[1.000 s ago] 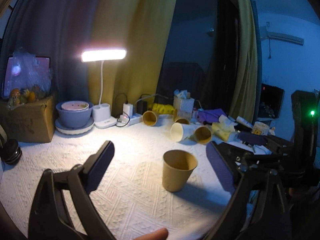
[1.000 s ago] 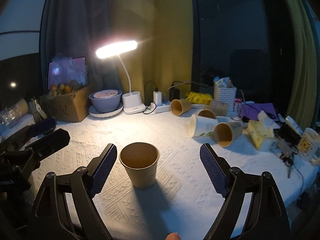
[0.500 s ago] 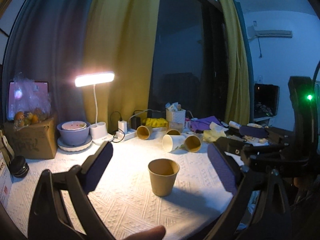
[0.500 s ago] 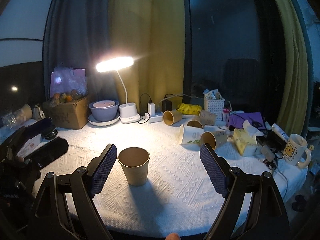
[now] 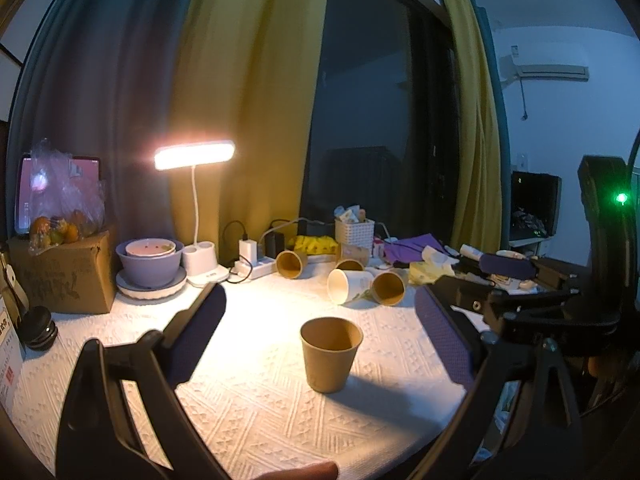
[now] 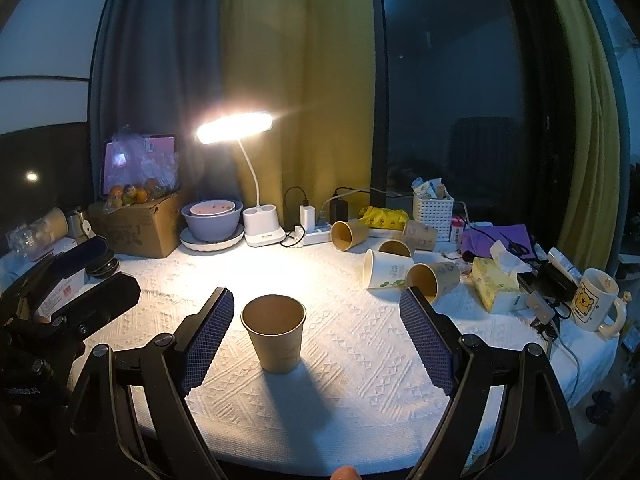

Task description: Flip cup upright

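A brown paper cup (image 5: 330,354) stands upright, mouth up, on the white textured tablecloth (image 5: 256,404); it also shows in the right wrist view (image 6: 275,332). My left gripper (image 5: 320,336) is open and empty, held back from the cup near the table's front edge. My right gripper (image 6: 318,334) is open and empty, its fingers wide apart with the cup just ahead and left of centre. Neither gripper touches the cup. The right gripper's body shows at the right of the left wrist view (image 5: 560,300), and the left gripper's body at the left of the right wrist view (image 6: 60,300).
Several paper cups lie on their sides at the back right (image 6: 400,268). A lit desk lamp (image 6: 236,128), stacked bowls (image 6: 212,220), a cardboard box with fruit (image 6: 136,220), a power strip (image 6: 316,234), a tissue box (image 6: 496,284) and a bear mug (image 6: 596,302) ring the table.
Both grippers have pulled back and risen away from the upright cup, so more of the table and room shows. The cup has stayed put.
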The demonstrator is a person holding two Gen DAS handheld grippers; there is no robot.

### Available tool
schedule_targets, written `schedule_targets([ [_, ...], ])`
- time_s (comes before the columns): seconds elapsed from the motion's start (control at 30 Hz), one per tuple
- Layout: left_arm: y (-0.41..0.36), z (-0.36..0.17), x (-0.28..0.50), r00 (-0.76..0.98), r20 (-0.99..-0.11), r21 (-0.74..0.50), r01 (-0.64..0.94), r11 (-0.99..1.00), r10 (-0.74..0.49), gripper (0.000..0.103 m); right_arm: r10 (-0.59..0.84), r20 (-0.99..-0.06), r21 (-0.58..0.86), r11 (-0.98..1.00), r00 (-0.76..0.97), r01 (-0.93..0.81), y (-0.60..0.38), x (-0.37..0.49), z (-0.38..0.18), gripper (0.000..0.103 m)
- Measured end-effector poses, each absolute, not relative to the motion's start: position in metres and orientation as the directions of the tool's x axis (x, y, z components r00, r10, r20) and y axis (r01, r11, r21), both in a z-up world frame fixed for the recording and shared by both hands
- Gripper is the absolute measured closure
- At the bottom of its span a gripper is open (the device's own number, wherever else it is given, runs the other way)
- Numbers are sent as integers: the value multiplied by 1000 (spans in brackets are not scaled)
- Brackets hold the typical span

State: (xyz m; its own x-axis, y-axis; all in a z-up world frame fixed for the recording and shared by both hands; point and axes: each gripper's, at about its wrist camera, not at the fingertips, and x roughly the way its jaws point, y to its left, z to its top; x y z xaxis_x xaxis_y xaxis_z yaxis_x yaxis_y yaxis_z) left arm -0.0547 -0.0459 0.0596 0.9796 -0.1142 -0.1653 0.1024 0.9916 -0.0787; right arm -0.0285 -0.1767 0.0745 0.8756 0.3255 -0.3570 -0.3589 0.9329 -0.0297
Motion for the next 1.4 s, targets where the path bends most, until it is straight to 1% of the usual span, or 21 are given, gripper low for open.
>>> schedule_targets([
  [1.4,-46,58,-56,979,-164,-89,105,990,-119,7,330,-369,-31,930,869,-367,-172,-26,66,16],
])
